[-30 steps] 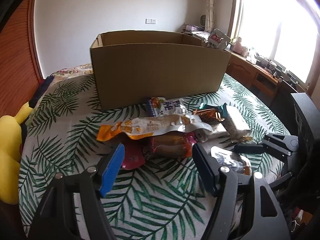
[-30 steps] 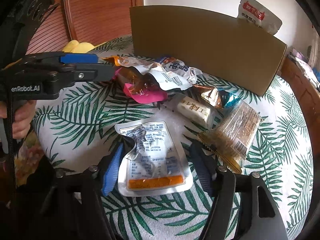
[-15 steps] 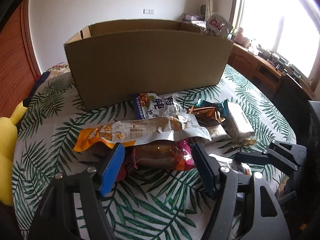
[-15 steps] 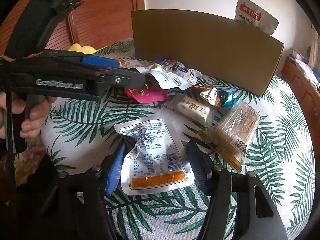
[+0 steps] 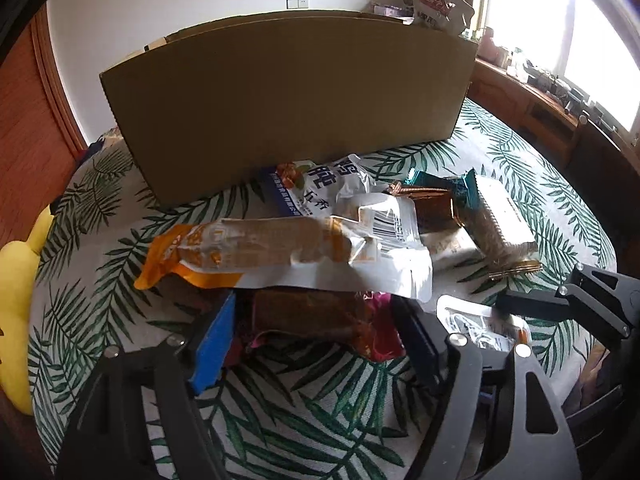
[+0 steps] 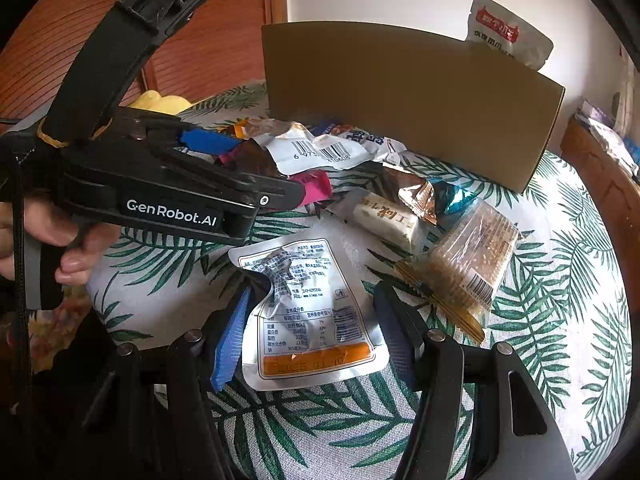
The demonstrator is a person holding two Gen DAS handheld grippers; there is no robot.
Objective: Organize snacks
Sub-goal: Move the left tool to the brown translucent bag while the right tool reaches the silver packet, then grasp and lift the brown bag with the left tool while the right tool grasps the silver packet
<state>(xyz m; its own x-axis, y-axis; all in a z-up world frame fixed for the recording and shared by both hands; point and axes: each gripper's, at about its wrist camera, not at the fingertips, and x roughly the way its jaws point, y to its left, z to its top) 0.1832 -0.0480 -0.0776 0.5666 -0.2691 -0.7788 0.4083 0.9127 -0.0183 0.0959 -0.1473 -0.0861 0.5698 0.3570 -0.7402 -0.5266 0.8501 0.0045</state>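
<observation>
1. Left gripper (image 5: 312, 328), jaws just widened and still unclosed, is set around the brown packet (image 5: 308, 314) under the orange-and-white bag (image 5: 280, 248); that bag could be dragged along.
2. Right gripper (image 6: 310, 328) is held open around the silver pouch (image 6: 308, 312) lying flat on the surface (image 6: 560, 320); a flat pouch may be missed by the pads. The box (image 6: 400, 96) stands behind.

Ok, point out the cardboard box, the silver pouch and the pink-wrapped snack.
cardboard box (image 5: 288, 104): left wrist view, front wall.
silver pouch (image 6: 316, 320): right wrist view, printed back panel.
pink-wrapped snack (image 5: 312, 316): left wrist view, brown clear middle.
</observation>
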